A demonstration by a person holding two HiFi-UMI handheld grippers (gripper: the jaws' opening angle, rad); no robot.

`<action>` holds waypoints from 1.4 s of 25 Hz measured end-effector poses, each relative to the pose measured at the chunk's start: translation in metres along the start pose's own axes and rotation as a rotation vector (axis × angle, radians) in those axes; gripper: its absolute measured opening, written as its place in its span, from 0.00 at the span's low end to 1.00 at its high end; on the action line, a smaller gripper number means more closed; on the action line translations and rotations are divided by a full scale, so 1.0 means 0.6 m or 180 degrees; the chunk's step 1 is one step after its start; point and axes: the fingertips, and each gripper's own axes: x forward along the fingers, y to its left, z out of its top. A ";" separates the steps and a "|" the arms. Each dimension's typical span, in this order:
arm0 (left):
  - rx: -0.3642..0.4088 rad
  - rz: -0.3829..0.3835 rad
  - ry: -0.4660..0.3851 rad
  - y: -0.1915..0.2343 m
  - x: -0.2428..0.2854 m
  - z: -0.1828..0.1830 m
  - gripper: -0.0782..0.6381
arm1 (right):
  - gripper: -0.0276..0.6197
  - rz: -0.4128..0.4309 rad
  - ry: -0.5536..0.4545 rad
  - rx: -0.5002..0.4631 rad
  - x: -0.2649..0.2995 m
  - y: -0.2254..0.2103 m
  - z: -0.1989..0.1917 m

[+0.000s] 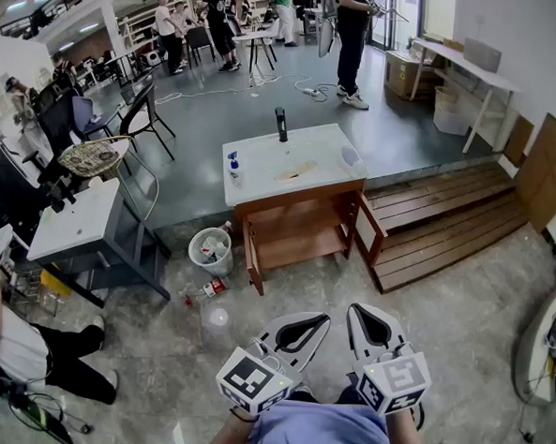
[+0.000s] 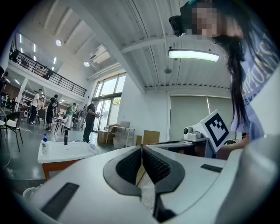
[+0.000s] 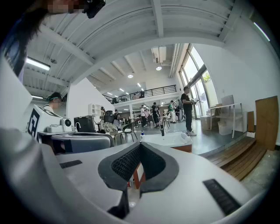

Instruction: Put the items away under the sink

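Nothing is being stowed yet. Left gripper (image 1: 322, 317) and right gripper (image 1: 355, 309) are being held with jaws together, empty, well apart from the open sink cabinet (image 1: 293, 200). Spray bottle (image 1: 233, 168) is standing on its top, and another bottle (image 1: 206, 291) is lying on the floor near its left door.

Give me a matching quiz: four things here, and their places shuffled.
1. tall black faucet
2. white spray bottle with blue top
3. round white wastebasket
4. clear plastic bottle with red label

A. lying on the grey floor
B. upright beside the wooden cabinet
C. back edge of the white sink top
D. left end of that top, head view

Pairs: 1-C, 2-D, 3-B, 4-A
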 end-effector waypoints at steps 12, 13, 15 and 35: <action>-0.0014 0.0007 0.0115 0.014 -0.010 -0.013 0.13 | 0.06 -0.0029 0.0000 0.0080 0.008 0.002 -0.008; -0.0022 0.0013 0.0114 0.016 -0.011 -0.013 0.13 | 0.06 -0.0061 -0.0021 0.0084 0.006 0.001 -0.003; -0.0044 0.0022 0.0111 0.017 -0.011 -0.017 0.13 | 0.06 -0.0115 -0.0047 0.0112 0.000 -0.003 0.001; -0.0379 0.0164 0.0304 0.088 0.059 -0.066 0.13 | 0.06 -0.0065 0.0363 0.0215 0.072 -0.093 -0.055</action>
